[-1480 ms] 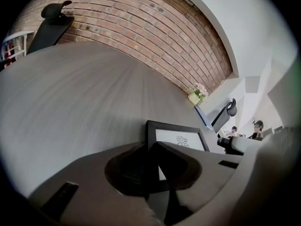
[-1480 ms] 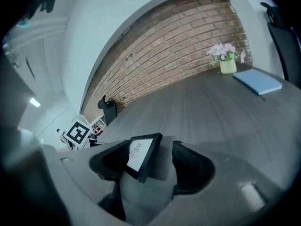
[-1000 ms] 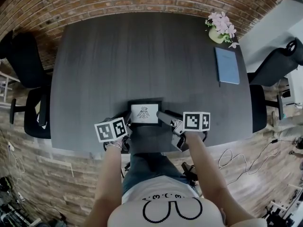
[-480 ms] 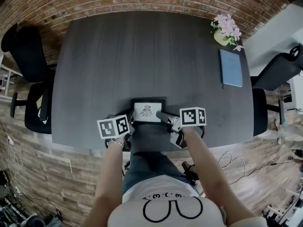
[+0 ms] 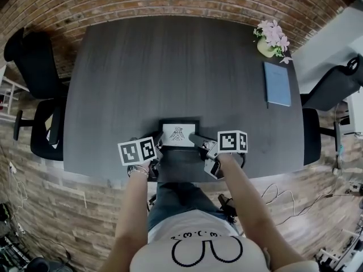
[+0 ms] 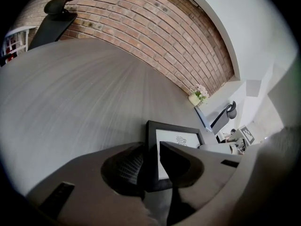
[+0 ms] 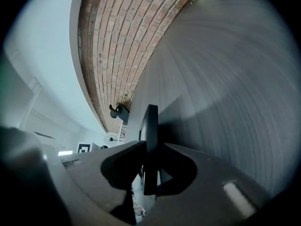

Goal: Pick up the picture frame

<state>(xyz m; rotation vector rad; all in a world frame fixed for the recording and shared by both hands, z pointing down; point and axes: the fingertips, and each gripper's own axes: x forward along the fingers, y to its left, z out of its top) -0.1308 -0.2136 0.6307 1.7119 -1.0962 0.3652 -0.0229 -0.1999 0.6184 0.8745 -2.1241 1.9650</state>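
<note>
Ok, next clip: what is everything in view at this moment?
table: one, dark grey, centre.
picture frame: one, black with white print, table's near edge.
flower pot: one, pale with pink flowers, table's far right corner.
notebook: one, blue, flat near the table's right edge.
office chairs: at least two, black, left and right of table.
left gripper: one, jaws just eased wider yet pressing the frame's left edge.
right gripper: one, jaws just closed onto the frame's right edge.
</note>
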